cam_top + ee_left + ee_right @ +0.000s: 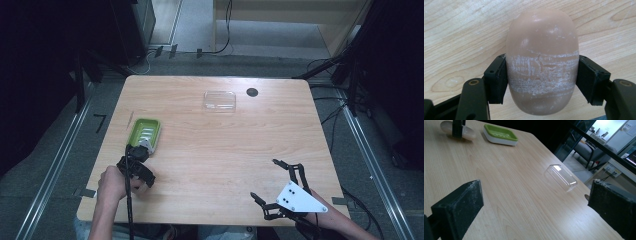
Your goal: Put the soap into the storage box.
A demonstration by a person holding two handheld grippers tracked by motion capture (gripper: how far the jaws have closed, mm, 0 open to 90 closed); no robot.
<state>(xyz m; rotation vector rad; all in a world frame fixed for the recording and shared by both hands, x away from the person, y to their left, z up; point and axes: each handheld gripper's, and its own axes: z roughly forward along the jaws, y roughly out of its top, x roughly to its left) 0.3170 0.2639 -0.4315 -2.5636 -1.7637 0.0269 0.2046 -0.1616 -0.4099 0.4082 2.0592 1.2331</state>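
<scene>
Soap (541, 67): clamped across its short width by left gripper (541, 82), long axis along the jaws.
Dish (144, 134): lay just ahead.
Right gripper (272, 181): jaws apart, empty.

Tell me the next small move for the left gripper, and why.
Probably lift the soap a little and carry it toward the green soap dish. The left gripper has its jaws shut on the bar's sides, and the dish sits just beyond it, with nothing in it.
</scene>
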